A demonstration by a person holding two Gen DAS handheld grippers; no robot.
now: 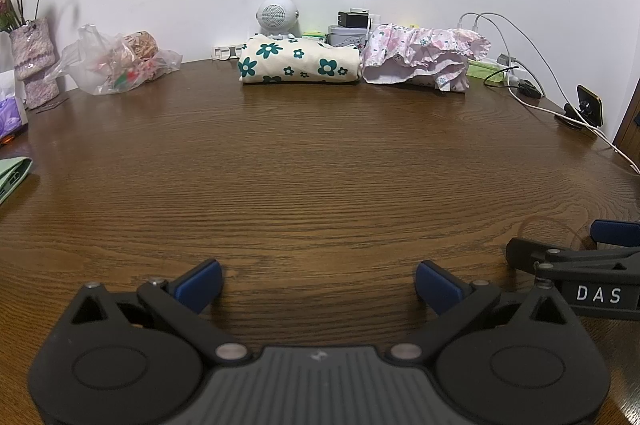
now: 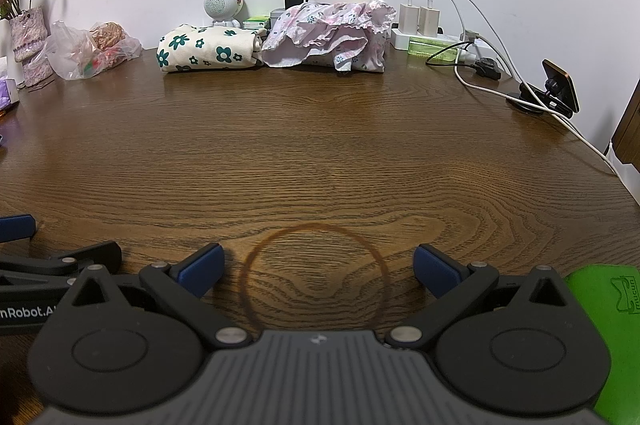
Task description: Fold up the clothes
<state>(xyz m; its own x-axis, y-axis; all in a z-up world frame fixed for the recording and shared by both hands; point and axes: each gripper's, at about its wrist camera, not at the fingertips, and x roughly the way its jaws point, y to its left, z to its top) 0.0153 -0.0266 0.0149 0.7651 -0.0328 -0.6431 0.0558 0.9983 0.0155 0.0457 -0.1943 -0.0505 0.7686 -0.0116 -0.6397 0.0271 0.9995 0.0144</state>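
Two garments lie at the far edge of the brown wooden table point(image 1: 320, 165) point(image 2: 320, 145), against the wall. A cream one with teal flowers point(image 1: 298, 63) point(image 2: 208, 49) is folded into a neat bundle. Right of it, touching, a pink floral ruffled one point(image 1: 424, 59) point(image 2: 332, 37) lies crumpled. My left gripper point(image 1: 318, 285) rests low over the near table edge, open and empty. My right gripper point(image 2: 318, 271) sits beside it, open and empty, above a faint ring stain. The right gripper also shows at the right edge of the left wrist view point(image 1: 580, 257).
A plastic bag of snacks point(image 1: 120, 63) point(image 2: 94, 47) and a knitted vase with dried flowers point(image 1: 34, 61) point(image 2: 28, 41) stand far left. A white round speaker point(image 1: 276, 15), chargers and cables point(image 2: 460, 25) and a phone holder point(image 2: 556, 89) line the back right. A green object point(image 2: 608, 325) lies near right.
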